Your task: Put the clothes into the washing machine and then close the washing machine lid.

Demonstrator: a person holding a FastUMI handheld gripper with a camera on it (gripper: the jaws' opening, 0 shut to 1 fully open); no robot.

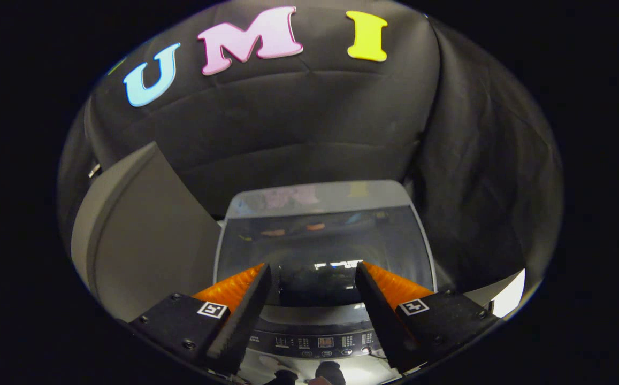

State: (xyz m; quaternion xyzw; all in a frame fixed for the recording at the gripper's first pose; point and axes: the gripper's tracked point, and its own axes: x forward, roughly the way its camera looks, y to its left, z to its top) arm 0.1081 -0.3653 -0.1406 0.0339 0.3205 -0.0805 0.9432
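Observation:
A top-loading washing machine [324, 199] stands below and ahead of me against the booth's black cloth wall. Its dark glass lid [379, 246] lies flat over the tub and mirrors the surroundings; what is inside cannot be made out. The control panel [320, 341] with its buttons runs along the machine's near edge, under my fingers. My gripper [313, 267] hovers above the lid's near part, open, with nothing between its fingers.
A large grey rounded panel [143, 240] stands close beside the machine on the left. A white surface [510, 294] shows low on the right. The black cloth wall [309, 133] rises right behind the machine and wraps around its right side.

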